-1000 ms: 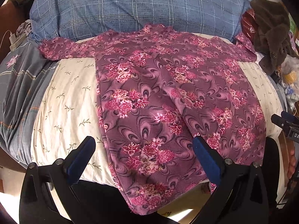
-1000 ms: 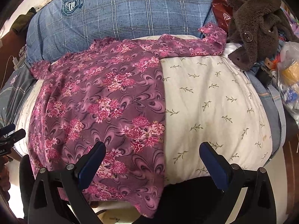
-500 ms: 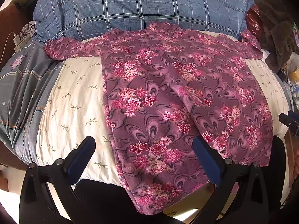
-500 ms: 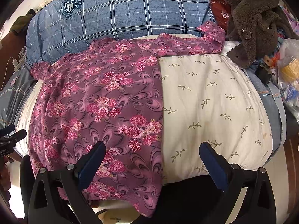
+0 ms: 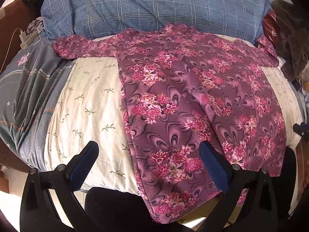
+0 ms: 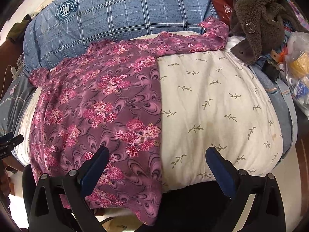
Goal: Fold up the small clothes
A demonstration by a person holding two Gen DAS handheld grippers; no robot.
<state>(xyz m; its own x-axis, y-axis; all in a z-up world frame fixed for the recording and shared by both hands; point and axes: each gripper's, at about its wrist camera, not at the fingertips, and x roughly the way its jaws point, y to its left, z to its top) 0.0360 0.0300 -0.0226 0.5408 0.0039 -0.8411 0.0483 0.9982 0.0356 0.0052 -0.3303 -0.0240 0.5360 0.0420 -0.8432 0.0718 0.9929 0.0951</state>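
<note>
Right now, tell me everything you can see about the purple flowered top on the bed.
The purple flowered top is thin, soft-looking cloth printed with pink blossoms and dark swirls. It lies spread flat and unfolded on the cream leaf-print sheet, neckline toward the blue plaid pillow, both sleeves stretched sideways. Its hem hangs over the near bed edge. One sleeve end nears the brown plush toy. No fingers hold it.

Garment hem hangs over bed edge, hidden; plaid pillow badge text unreadable.

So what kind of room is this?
Most likely a bedroom. A big blue checked pillow lies at the head of a leaf-print sheet, and the flowery purple garment is spread out beside a brown plush toy.
</note>
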